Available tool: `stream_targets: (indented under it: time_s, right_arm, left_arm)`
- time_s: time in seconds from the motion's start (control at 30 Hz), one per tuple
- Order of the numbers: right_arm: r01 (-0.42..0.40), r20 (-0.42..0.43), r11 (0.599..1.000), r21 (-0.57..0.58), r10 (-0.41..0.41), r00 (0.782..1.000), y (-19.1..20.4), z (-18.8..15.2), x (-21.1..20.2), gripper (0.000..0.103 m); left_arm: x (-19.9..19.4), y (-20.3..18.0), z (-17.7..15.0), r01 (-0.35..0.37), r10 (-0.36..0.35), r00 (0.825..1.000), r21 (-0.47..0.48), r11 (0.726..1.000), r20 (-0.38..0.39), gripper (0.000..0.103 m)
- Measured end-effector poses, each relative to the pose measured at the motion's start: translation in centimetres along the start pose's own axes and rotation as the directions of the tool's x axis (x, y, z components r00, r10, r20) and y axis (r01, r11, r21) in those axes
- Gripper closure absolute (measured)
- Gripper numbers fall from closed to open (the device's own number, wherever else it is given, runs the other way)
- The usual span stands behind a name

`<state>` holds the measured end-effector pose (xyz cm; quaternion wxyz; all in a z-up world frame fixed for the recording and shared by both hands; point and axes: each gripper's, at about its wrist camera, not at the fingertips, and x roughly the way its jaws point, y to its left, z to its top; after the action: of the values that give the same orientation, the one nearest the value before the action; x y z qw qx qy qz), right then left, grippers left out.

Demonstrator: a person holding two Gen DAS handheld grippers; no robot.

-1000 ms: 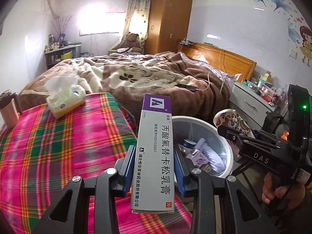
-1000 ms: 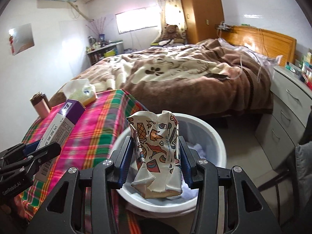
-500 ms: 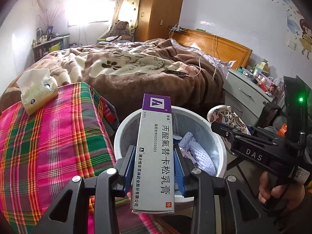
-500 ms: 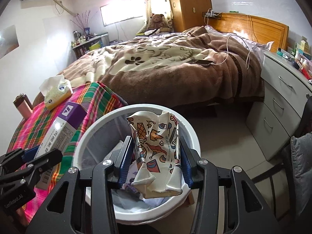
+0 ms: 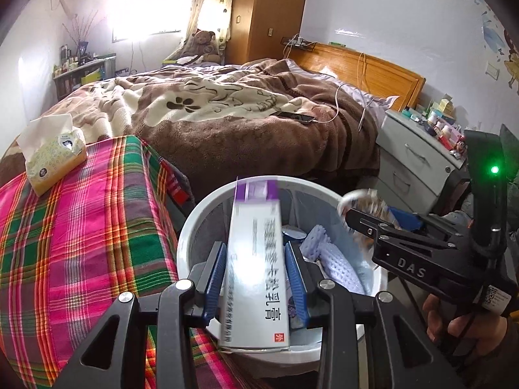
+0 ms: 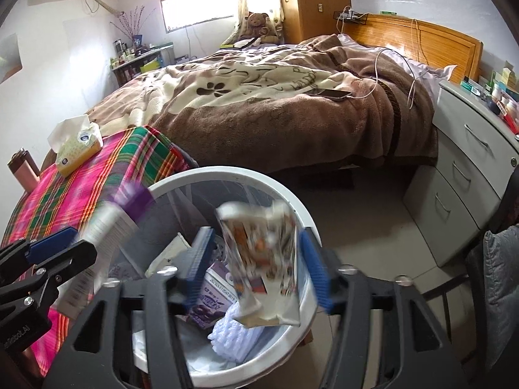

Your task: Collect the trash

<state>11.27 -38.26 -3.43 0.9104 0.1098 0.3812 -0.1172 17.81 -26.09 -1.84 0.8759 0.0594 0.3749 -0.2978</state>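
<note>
A white round bin (image 5: 194,220) with a liner and several bits of trash stands below both grippers. My left gripper (image 5: 254,275) hangs over its near rim, jaws opening. The white-and-purple ointment box (image 5: 256,259) between its blue pads (image 5: 214,275) is blurred, with slim gaps on both sides. In the right wrist view the bin (image 6: 227,171) fills the middle. My right gripper (image 6: 256,259) is over it, jaws opening wide. The crumpled patterned paper cup (image 6: 262,259) is blurred and loose between the pads, touching neither. The left gripper (image 6: 55,249) shows at the left edge.
A table under a pink and green plaid cloth (image 5: 81,243) adjoins the bin on the left, with a tissue box (image 5: 55,159) on it. Behind lies a bed with a brown blanket (image 5: 243,113). A grey nightstand (image 6: 470,175) stands to the right. A person's hand (image 5: 460,324) holds the right gripper.
Both grippers came forward and down over the bin. Their jaws, clamped on the box and the cup before, have spread, the right one widely, and both items now blur as they slip.
</note>
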Motion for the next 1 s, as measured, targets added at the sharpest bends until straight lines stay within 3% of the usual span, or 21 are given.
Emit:
stream_targets:
  time_s: [0.07,0.37,1.0]
  right_arm:
    - [-0.009,0.0,1.0,0.014,0.009,1.0,-0.2,0.0,-0.1,0.03]
    - [-0.028,0.029,0.999,0.022,0.027,0.999,0.3,-0.5,-1.5,0.03]
    - [-0.102,0.165,0.995,0.009,0.099,0.981,3.8,-4.0,-7.8,0.03]
  left_arm:
    - [0.0,0.0,0.0,-0.006,0.006,1.0,-0.001,1.0,0.001,0.051]
    - [-1.6,0.6,-0.5,-0.015,0.015,0.999,-0.022,1.0,0.032,0.043]
    - [-10.4,1.8,-5.1,-0.109,0.119,0.978,-0.068,0.992,0.173,0.043]
